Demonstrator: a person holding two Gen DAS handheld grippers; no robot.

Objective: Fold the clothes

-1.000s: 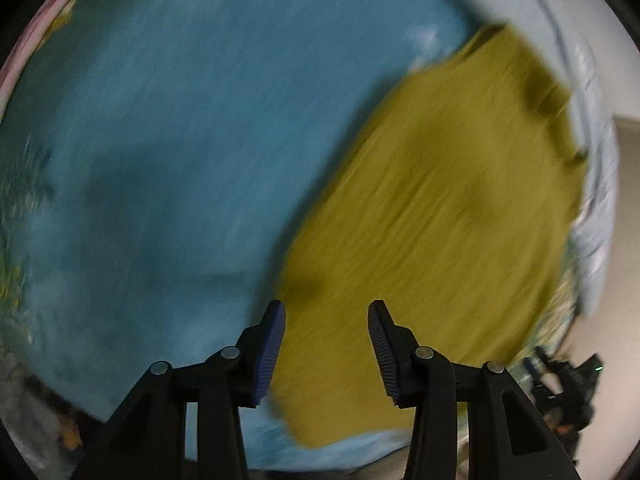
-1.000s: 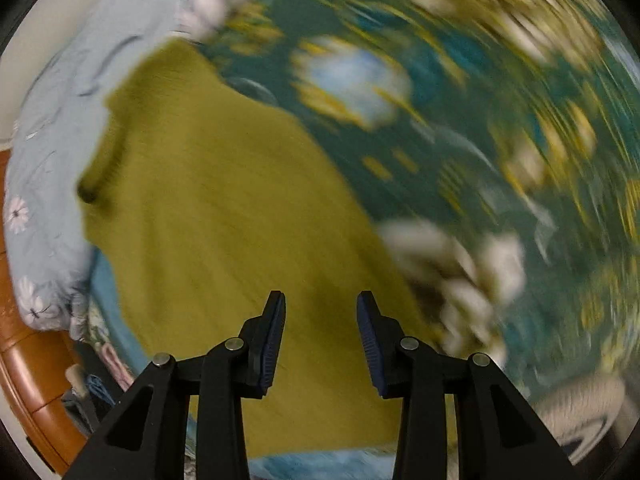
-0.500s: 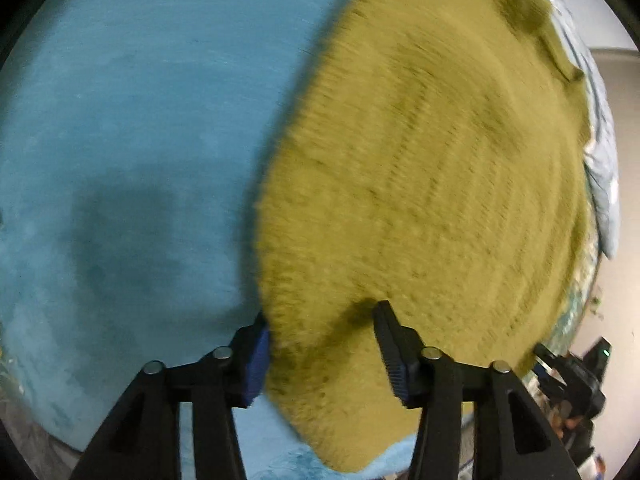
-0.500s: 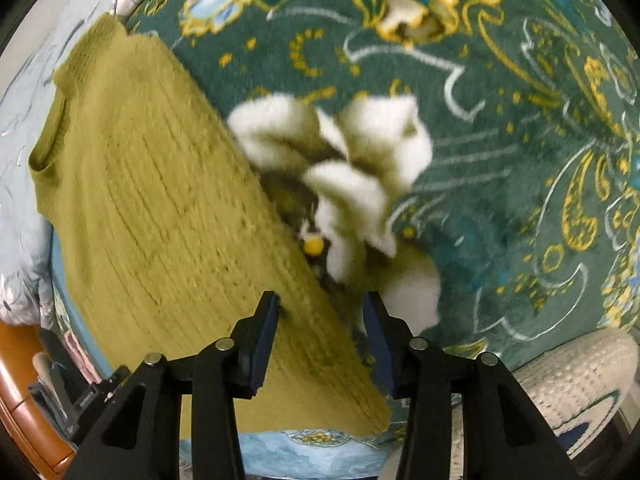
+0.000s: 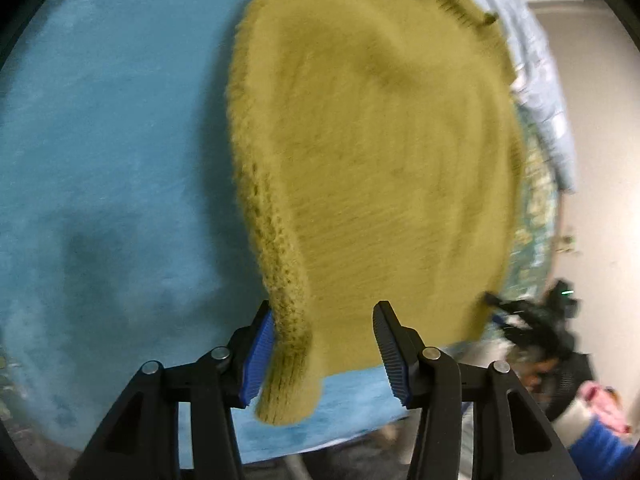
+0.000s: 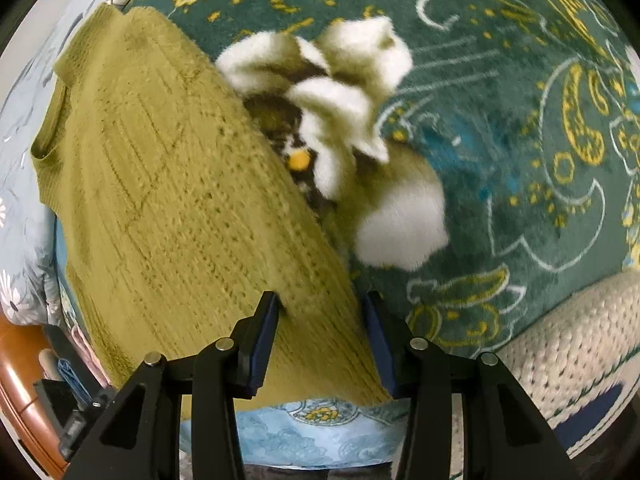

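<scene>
An olive knitted sweater lies flat on a bed, its neck end far from me. In the left wrist view it rests on a plain blue blanket. My left gripper points down over the sweater's near left corner. Its jaws are closing with the ribbed edge between them, and the blue left pad is close against the knit. In the right wrist view my right gripper straddles the near right edge of the sweater. Its pads stand apart on either side of the fabric.
A dark green floral blanket with a white fluffy patch lies right of the sweater. A cream knitted cushion is at the lower right. A pale blue flowered quilt borders the far side. A wooden bed frame shows lower left.
Both grippers have slid over the bed onto the sweater's near hem. The left one rolled and now has the left corner between its jaws; the right one moved from mid-fabric to the right edge.
</scene>
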